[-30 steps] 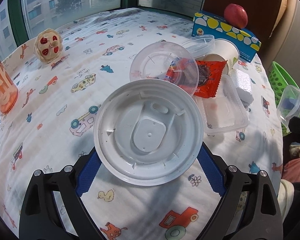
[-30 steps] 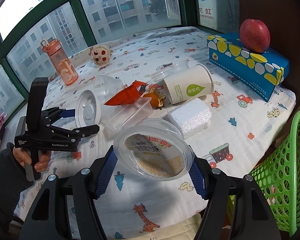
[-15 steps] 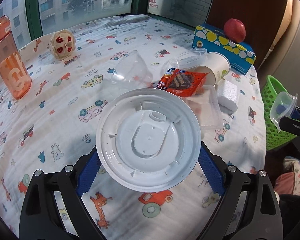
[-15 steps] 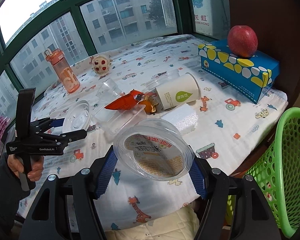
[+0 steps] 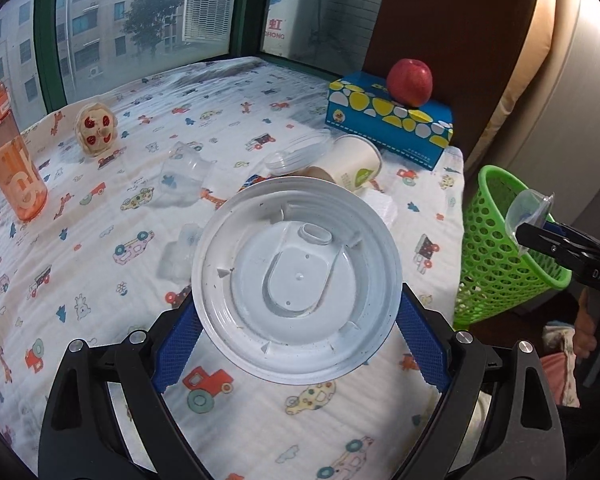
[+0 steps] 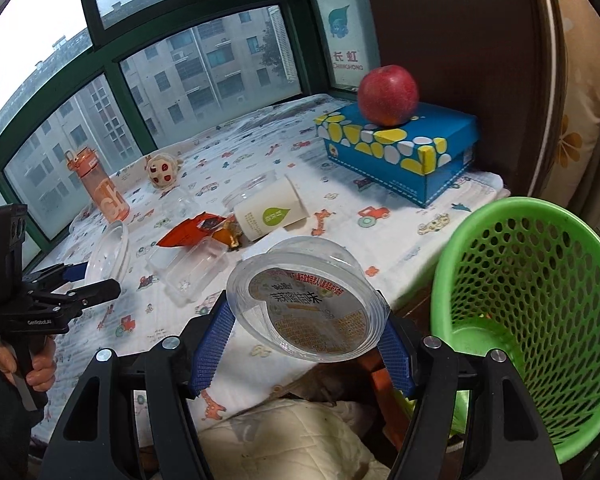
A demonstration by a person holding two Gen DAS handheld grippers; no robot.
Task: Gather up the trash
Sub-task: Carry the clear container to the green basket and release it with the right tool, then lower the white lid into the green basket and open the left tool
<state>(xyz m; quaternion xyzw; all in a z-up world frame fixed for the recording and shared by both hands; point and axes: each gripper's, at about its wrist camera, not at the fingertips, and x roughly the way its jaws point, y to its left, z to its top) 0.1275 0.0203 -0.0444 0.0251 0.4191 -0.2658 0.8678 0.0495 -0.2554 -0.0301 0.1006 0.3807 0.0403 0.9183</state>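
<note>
nearest in the right wrist view, the right gripper (image 6: 305, 330) grasps a clear plastic container (image 6: 305, 312) by opposite sides of its rim, the printed label facing the camera. it sits tilted between the blue pads (image 6: 212, 344), over the near edge of the table (image 6: 380, 216), with the green basket (image 6: 540, 320) just to its right. it looks light, thin and springy, so a hard squeeze would likely buckle it; the stiffer rim seems the right place to hold.

in the left wrist view, the left gripper (image 5: 298, 308) is clenched on a white plastic lid (image 5: 296, 278), pads at its left and right edges, its underside facing the camera. it is probably light, fairly stiff and smooth enough to slip.

farther off on the table lie a paper cup (image 6: 270, 210), an orange wrapper (image 6: 190, 230) and a clear tray (image 6: 188, 270). an apple (image 6: 388, 94) rests on a blue box (image 6: 400, 152) at the far right.
</note>
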